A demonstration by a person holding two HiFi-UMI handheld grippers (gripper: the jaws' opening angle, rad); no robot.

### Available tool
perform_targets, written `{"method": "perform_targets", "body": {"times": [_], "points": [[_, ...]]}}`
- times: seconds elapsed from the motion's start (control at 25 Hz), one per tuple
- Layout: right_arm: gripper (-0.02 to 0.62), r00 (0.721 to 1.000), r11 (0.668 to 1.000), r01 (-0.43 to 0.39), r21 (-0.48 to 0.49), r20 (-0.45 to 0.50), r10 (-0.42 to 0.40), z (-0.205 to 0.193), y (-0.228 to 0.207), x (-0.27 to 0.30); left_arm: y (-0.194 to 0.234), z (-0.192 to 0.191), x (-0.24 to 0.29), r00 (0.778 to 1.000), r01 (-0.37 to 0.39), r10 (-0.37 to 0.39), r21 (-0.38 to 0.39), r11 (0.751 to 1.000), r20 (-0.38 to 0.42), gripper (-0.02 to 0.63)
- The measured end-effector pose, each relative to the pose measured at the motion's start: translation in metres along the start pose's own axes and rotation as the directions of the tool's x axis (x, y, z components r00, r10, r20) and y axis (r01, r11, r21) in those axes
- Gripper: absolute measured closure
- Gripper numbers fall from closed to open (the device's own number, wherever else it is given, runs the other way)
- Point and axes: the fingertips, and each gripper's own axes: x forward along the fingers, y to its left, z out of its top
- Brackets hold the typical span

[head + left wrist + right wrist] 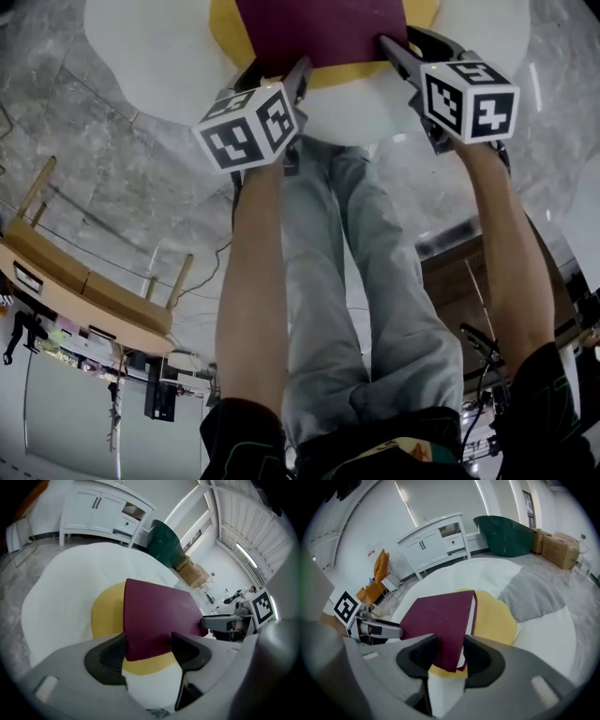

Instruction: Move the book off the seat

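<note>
Left gripper [149, 646]: jaws spread wide, the near left corner of the maroon book [157, 613] between them but not pinched. Right gripper [451, 652]: jaws set close on the near right corner, with the pads seemingly pressing it. The book lies flat on a yellow cushion [494, 616] atop the white seat [539, 644]. Risk: if lifted by one corner only, the book may pivot, fall open or slip free.

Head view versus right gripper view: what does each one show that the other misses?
Head view only: the person's legs and the right marker cube. Right gripper view only: a white cabinet, a dark green object, cardboard boxes. Both: the maroon book on the white seat, right tongs at its corner.
</note>
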Motion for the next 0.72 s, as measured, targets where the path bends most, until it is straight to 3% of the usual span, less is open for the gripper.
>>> {"method": "perform_targets", "body": {"times": [0.36, 0.72], "points": [[0.437, 0.995, 0.981, -0.085, -0.172, 0.039, 0.093, 0.031, 0.091, -0.043, 0.009, -0.011, -0.118, 0.983, -0.111, 0.128, -0.130, 0.985, 0.128, 0.321], [0.439, 0.989, 0.949, -0.120, -0.290, 0.045, 0.139, 0.065, 0.201, -0.056, 0.061, -0.010, -0.220, 0.953, -0.124, 0.176, -0.213, 0.969, 0.246, 0.342]]}}
